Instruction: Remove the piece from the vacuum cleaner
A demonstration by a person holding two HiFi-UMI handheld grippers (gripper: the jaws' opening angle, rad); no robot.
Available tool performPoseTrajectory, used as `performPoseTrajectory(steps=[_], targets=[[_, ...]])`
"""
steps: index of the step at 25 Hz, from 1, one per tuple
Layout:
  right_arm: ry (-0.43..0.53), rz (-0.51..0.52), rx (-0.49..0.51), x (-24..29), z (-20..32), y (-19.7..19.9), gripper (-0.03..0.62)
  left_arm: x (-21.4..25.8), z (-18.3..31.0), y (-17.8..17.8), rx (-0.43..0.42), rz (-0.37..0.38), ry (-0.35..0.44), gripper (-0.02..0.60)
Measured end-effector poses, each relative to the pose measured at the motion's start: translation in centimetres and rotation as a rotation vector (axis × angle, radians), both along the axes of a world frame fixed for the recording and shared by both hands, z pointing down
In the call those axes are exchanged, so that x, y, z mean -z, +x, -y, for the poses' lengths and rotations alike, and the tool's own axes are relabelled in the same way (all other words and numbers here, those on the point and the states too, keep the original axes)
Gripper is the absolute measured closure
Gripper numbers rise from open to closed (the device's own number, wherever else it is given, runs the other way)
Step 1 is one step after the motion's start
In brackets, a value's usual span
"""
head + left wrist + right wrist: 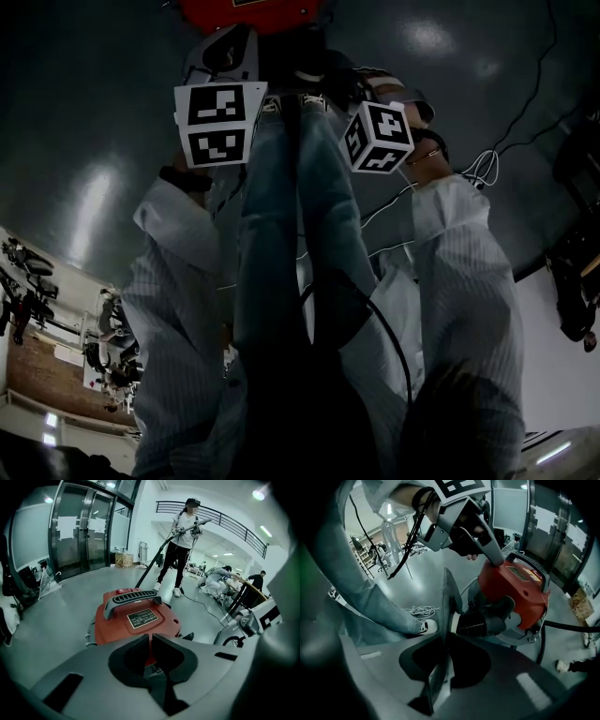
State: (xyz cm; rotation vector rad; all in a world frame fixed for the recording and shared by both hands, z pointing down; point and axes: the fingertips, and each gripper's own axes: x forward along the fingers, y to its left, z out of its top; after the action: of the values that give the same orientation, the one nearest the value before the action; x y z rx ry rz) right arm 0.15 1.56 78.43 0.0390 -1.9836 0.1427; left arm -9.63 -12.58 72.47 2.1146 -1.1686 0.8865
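Note:
The red vacuum cleaner (136,620) stands on the grey floor, with a grey handle (133,599) on its lid. It also shows at the top edge of the head view as a red vacuum cleaner (253,11) and in the right gripper view as a red vacuum cleaner (518,585). My left gripper (150,638) has its jaws almost together at the lid's near edge. From the other side, the left gripper (498,560) touches the red lid. My right gripper (446,639) is shut on a thin flat grey piece (449,597) standing edge-on before the black ribbed hose cuff (478,620).
A black hose (569,626) runs off to the right. A white cable (419,611) lies beside my shoe (424,626). A person holding a long wand (185,541) stands beyond the vacuum, with other people (220,581) at the right. Glass doors (79,541) line the left.

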Motion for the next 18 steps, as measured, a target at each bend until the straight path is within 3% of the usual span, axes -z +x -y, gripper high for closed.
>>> performPoseTrajectory(steps=[5,8,11,15,18], targets=[[-0.125,-0.031,0.19,-0.7,-7.5,0.3,0.571,-0.3,-0.1,-0.3,0.009,0.013,-0.001,0.556],[-0.205,-0.03,-0.017,-0.4,-9.7,1.0,0.571,-0.5,-0.8,-0.1,-0.001,0.036,-0.021,0.557],[-0.229,0.004,-0.232,1.6,-7.5,1.9,0.571,1.3,-1.2,0.2,0.016,0.014,-0.023,0.556],[-0.238,0.058,-0.463,8.0,-4.5,3.0,0.569,9.3,-1.9,-0.4,0.112,-0.011,0.108,0.577],[-0.266,0.096,-0.594,14.5,-3.9,3.6,0.569,17.0,-3.6,-1.0,0.158,-0.029,0.139,0.577]])
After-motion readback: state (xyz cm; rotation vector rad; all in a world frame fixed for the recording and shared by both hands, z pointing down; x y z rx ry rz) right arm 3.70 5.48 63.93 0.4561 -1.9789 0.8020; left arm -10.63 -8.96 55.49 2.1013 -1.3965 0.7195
